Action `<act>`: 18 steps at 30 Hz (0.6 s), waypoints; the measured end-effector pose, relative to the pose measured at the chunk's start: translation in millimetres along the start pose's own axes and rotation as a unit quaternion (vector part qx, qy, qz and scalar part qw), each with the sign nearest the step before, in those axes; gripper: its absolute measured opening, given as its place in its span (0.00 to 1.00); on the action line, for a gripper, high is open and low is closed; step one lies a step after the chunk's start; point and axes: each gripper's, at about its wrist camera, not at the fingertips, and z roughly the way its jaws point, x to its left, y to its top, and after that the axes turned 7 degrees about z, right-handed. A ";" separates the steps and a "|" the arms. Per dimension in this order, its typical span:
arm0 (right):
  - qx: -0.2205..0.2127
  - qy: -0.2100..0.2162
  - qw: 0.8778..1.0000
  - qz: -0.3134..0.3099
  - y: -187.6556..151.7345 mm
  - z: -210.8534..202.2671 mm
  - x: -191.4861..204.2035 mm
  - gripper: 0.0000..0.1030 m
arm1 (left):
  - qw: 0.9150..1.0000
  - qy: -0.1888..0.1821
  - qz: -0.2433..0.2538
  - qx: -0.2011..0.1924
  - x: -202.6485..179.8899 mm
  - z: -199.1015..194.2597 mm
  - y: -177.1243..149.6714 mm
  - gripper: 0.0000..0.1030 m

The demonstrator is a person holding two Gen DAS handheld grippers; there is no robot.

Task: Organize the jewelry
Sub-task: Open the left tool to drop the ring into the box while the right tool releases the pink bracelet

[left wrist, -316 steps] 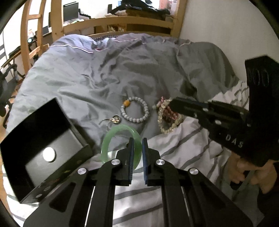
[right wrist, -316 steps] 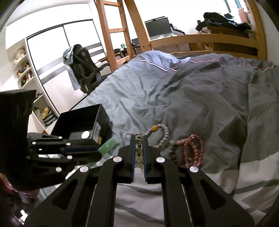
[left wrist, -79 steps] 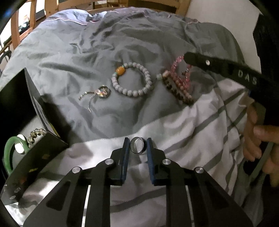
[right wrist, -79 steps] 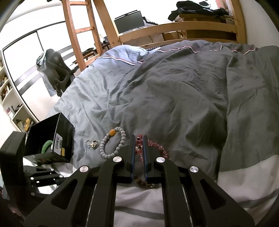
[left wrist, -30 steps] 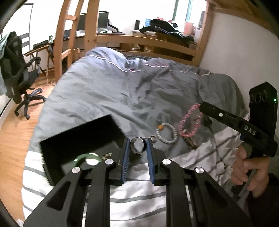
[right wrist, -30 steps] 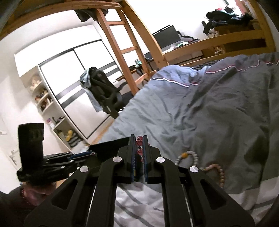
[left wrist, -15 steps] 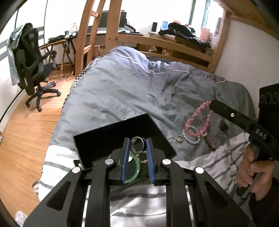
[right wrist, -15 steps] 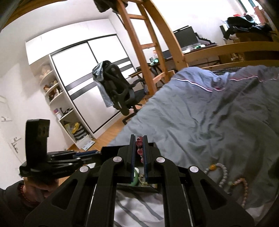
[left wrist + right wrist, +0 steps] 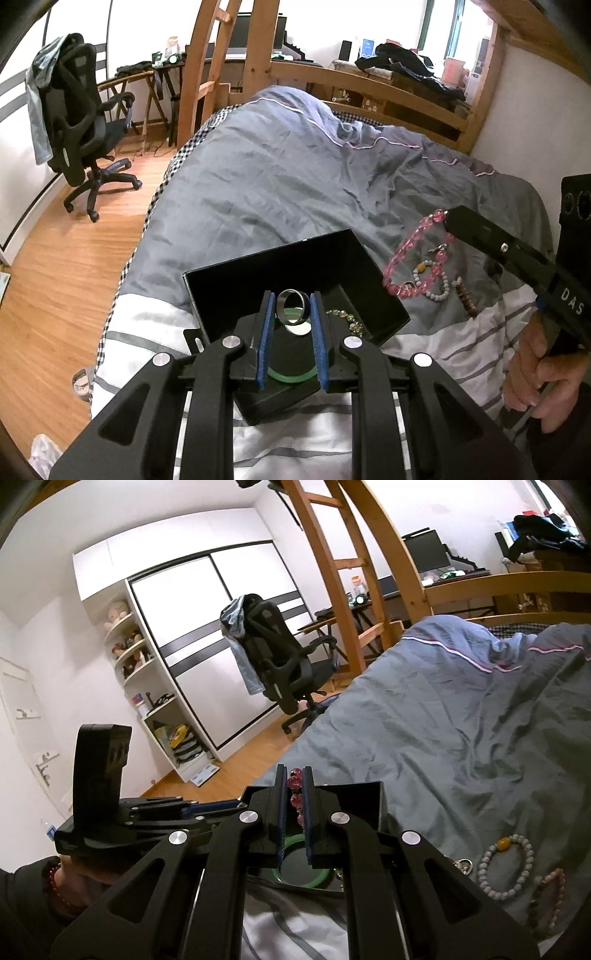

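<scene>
The dark metal ring [image 9: 293,301] pinched in my left tongs [image 9: 293,308] now hangs over the open black box [image 9: 384,295], no longer above the bed, so I can drop it while my right tongs [image 9: 294,786] grip the pink beaded bracelet [image 9: 404,247].

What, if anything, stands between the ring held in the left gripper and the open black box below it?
Nothing visible does. The left gripper holds the ring directly above the open box, whose floor already holds a green bangle and a beaded chain.
</scene>
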 end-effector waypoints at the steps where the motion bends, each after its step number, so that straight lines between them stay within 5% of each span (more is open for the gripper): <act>1: 0.001 0.001 1.000 0.001 -0.5 1.9 0.2 0.08 | 1.000 -0.001 -0.001 0.001 1.2 0.9 -0.2 0.18; 18: 0.012 0.019 1.000 -0.005 -2.4 26.2 9.1 0.08 | 0.999 0.005 -0.012 0.032 1.7 16.4 -7.1 0.18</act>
